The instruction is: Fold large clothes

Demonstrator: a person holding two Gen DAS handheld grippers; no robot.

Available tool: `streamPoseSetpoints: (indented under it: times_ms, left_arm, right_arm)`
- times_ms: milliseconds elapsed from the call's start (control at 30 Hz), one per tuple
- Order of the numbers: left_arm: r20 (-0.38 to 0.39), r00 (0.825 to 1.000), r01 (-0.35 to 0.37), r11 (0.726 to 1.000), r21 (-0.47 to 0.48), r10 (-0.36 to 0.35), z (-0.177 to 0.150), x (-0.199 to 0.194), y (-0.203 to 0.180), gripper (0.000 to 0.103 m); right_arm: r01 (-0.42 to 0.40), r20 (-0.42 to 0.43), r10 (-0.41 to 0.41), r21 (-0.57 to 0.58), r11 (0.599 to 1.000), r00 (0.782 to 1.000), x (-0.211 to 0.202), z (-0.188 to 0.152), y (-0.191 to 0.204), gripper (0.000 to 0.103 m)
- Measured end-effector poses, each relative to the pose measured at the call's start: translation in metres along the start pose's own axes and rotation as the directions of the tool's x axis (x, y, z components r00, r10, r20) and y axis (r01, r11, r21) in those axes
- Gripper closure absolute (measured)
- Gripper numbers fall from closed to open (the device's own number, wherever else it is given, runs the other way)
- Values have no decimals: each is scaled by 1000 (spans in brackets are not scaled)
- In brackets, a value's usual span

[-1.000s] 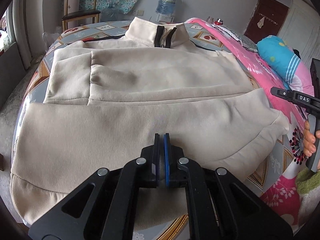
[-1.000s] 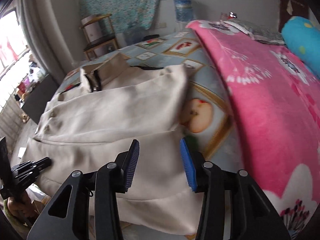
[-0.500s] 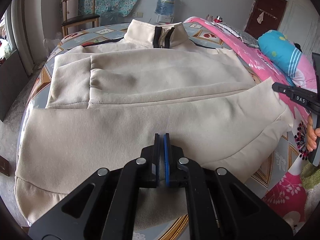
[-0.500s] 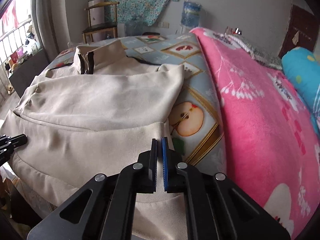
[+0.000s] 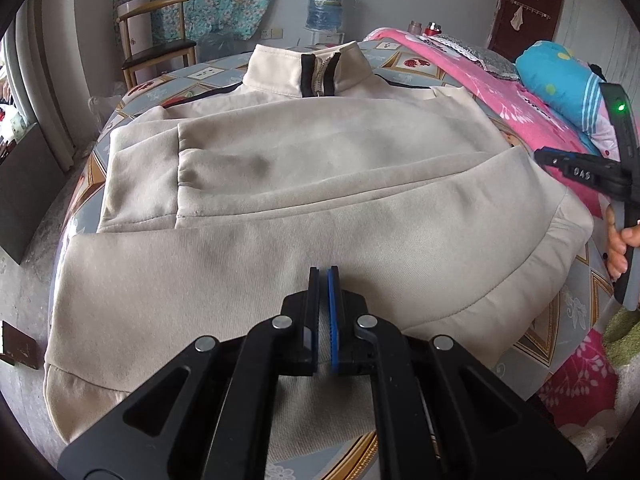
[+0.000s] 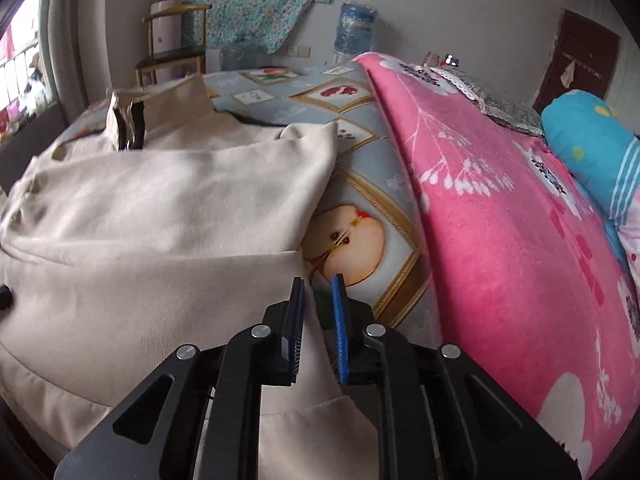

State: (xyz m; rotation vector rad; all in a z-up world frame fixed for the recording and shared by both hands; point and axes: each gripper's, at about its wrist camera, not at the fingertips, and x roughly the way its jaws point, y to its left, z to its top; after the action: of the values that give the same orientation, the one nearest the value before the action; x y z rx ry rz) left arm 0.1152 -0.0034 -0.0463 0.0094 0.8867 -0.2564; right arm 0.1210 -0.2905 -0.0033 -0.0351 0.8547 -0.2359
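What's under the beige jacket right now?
The beige jacket lies on a blue fruit-print bedsheet, which shows at its edges. Anything under its middle is covered.

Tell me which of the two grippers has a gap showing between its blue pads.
The right gripper: its jaws are opening over the beige jacket's edge. The left gripper has its pads pressed together.

My cream fleece jacket [image 5: 320,184] has black collar trim. Beneath it the grey-blue bedsheet [image 6: 360,184] shows framed fruit prints; right of the jacket, a pink white-flowered blanket [image 6: 500,240], then a turquoise dotted pillow [image 6: 592,148].
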Motion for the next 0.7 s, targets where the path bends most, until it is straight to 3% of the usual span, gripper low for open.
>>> streamPoseSetpoints:
  times_ms: [133, 200, 300, 367, 500, 567, 633, 700]
  left_arm:
    - [0, 1000, 1, 1000, -1, -1, 0, 0, 0, 98]
    - [1, 1000, 1, 1000, 0, -1, 0, 0, 0, 98]
    - [-1, 1000, 2, 1000, -1, -2, 0, 0, 0, 98]
    - [-5, 1000, 2, 1000, -1, -2, 1, 1, -1, 98]
    - [-19, 1000, -7, 1000, 20, 8, 4, 2, -3, 98]
    - [-21, 1000, -13, 999, 29, 13, 5, 2, -4, 98]
    - [-22, 1000, -18, 999, 35, 19, 5, 3, -5, 98]
    - [-24, 999, -23, 999, 40, 24, 5, 3, -6, 98]
  right_arm:
    - [-77, 65, 74, 43, 996, 995, -42, 0, -16, 85]
    - [-160, 68, 158, 22, 987, 985, -56, -6, -5, 79]
    - [-327, -6, 327, -13, 945, 945, -57, -21, 32, 77]
    - [-387, -55, 385, -36, 921, 921, -49, -32, 60, 77]
    - [-354, -94, 347, -66, 933, 933, -23, -48, 90, 77]
    - [-299, -95, 293, -56, 953, 951, -7, -51, 85, 77]
    - [-302, -67, 300, -29, 953, 952, -2, -49, 75, 77]
    - [-249, -51, 248, -16, 968, 967, -3, -45, 69, 78]
